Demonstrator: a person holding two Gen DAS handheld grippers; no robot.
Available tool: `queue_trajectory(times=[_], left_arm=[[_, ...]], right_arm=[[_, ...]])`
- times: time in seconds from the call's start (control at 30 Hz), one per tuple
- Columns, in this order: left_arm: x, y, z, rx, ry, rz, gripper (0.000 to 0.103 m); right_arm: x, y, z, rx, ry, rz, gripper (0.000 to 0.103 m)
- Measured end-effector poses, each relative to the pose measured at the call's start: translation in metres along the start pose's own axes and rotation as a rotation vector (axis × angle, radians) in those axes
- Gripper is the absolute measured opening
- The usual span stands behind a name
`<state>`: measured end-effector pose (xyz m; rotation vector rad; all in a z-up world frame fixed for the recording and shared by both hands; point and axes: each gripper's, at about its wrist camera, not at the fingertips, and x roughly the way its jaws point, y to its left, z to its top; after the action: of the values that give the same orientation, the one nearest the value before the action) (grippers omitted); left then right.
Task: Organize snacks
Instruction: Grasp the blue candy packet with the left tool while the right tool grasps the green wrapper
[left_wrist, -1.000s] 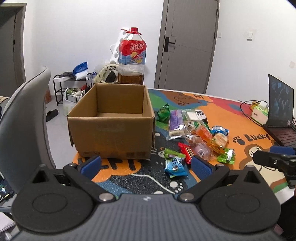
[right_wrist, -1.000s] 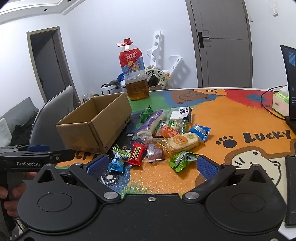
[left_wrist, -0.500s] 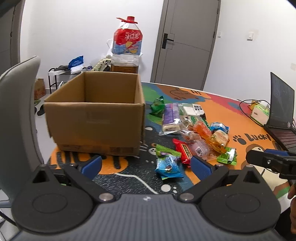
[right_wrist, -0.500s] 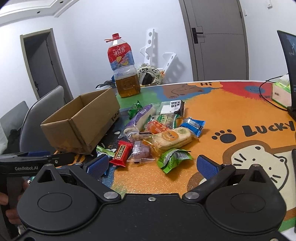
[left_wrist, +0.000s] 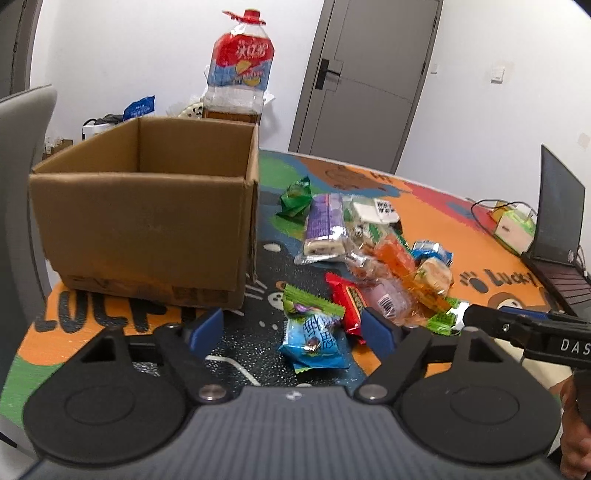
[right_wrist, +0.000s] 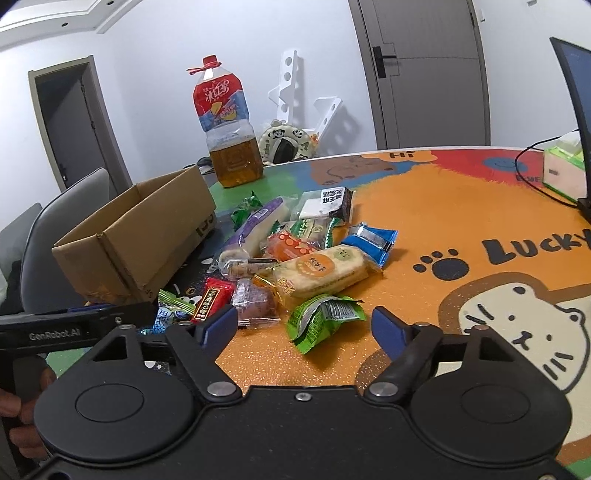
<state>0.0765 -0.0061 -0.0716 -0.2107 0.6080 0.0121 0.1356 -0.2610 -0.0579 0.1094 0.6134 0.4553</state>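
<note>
My left gripper (left_wrist: 293, 328) has its blue-padded jaws apart, and they have just been closing in. A blue crinkly snack packet (left_wrist: 314, 343) lies on the table between the pads, but neither pad touches it, so nothing is gripped. Just behind it sits a green-edged wrapper (left_wrist: 312, 302), and beside that a red rectangular candy packet (left_wrist: 349, 304).

My right gripper (right_wrist: 304, 325) is also unclenched, jaws just closing in. A green foil packet (right_wrist: 321, 319) with a barcode lies between its blue pads (close to the left one, contact not clear to me); no grasp there.

The rest of the snack pile (right_wrist: 295, 251) sits loose on the colourful cartoon table mat (right_wrist: 461, 206), right of the open brown cardboard box (left_wrist: 147, 210). In the pile: a long purple-and-white wrapped bar (right_wrist: 256, 229), an orange packet (right_wrist: 291, 247), a tan round-biscuit pack (right_wrist: 321, 271), a blue foil pack (right_wrist: 371, 240), a white-and-black pouch (right_wrist: 327, 203) and a pinkish clear-wrapped sweet (right_wrist: 253, 299). A small dark green wrapper (left_wrist: 295, 197) lies at the far edge of the pile, near the box.

Inside the box I see only bare walls; its floor is hidden. A big plastic bottle of amber drink with a red label (right_wrist: 225, 129) stands behind the box. A dark laptop (left_wrist: 561, 225) is open at the table's right edge, and a grey chair back (right_wrist: 62, 236) is left of the box.
</note>
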Motion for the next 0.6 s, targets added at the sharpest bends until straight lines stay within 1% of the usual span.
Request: queue_trajectory(times=[0.03,0.1,0.2,0.27,0.3,0.4,0.43,0.5,0.53,0.6], left_arm=[[0.003,0.000,-0.001,-0.003,0.009,0.000,0.072],[0.010,0.000,-0.002,-0.009,0.025,-0.002,0.066],[0.017,-0.002,-0.003,-0.009,0.032,0.007,0.061],[0.021,-0.004,-0.003,-0.001,0.035,0.014,0.058],[0.023,-0.006,-0.003,0.005,0.034,0.020,0.055],[0.028,-0.010,-0.002,0.026,0.030,0.023,0.051],[0.028,-0.011,-0.002,0.027,0.028,0.022,0.049],[0.029,-0.011,-0.003,0.034,0.027,0.013,0.039],[0.029,-0.010,-0.003,0.029,0.028,0.006,0.039],[0.028,-0.008,-0.002,0.009,0.029,-0.011,0.037]], right_arm=[[0.003,0.000,0.000,0.003,0.004,0.002,0.077],[0.009,0.000,-0.001,0.002,0.015,0.004,0.070],[0.019,0.001,-0.002,0.001,0.034,-0.013,0.063],[0.024,0.002,-0.002,-0.004,0.044,-0.044,0.063],[0.025,0.002,-0.001,-0.001,0.041,-0.042,0.063],[0.030,0.000,-0.001,0.010,0.042,-0.044,0.062],[0.032,-0.001,-0.002,0.008,0.046,-0.049,0.059],[0.034,-0.001,-0.003,-0.002,0.039,-0.069,0.042],[0.034,-0.001,-0.003,-0.003,0.039,-0.073,0.038],[0.032,-0.004,-0.003,0.017,0.040,-0.054,0.034]])
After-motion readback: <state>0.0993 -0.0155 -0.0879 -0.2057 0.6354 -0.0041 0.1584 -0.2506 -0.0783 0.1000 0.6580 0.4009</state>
